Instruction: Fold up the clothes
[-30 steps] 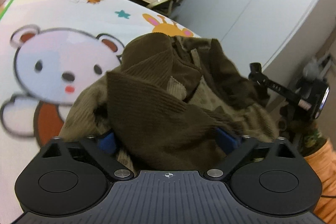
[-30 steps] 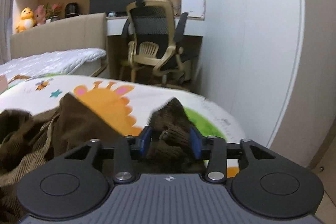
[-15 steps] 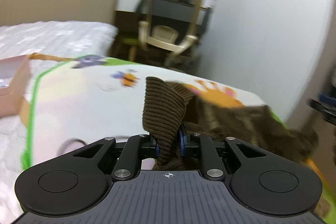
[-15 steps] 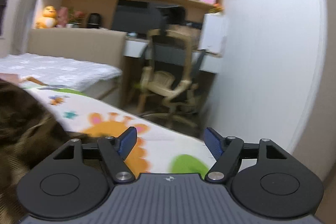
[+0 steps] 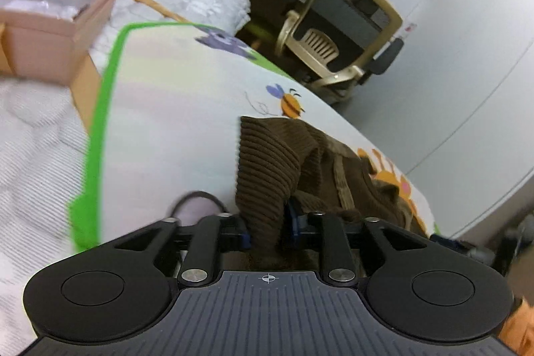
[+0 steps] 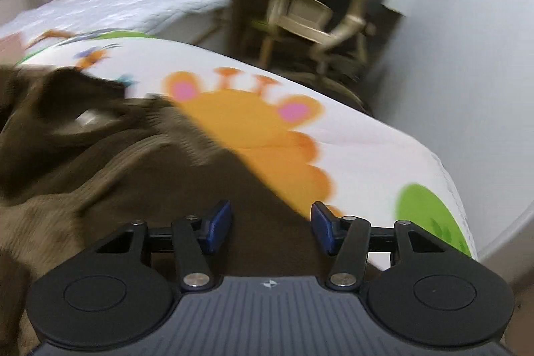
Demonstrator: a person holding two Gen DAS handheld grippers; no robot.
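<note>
One brown corduroy garment on cartoon-print mat, pinched by left gripper; right gripper spread, empty above it; one pink box, contents unclear

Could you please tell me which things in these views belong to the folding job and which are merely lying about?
Job:
brown corduroy garment
left gripper, clamped on it
right gripper, open above it
cartoon mat underneath

Lying about:
pink box
office chair
</note>
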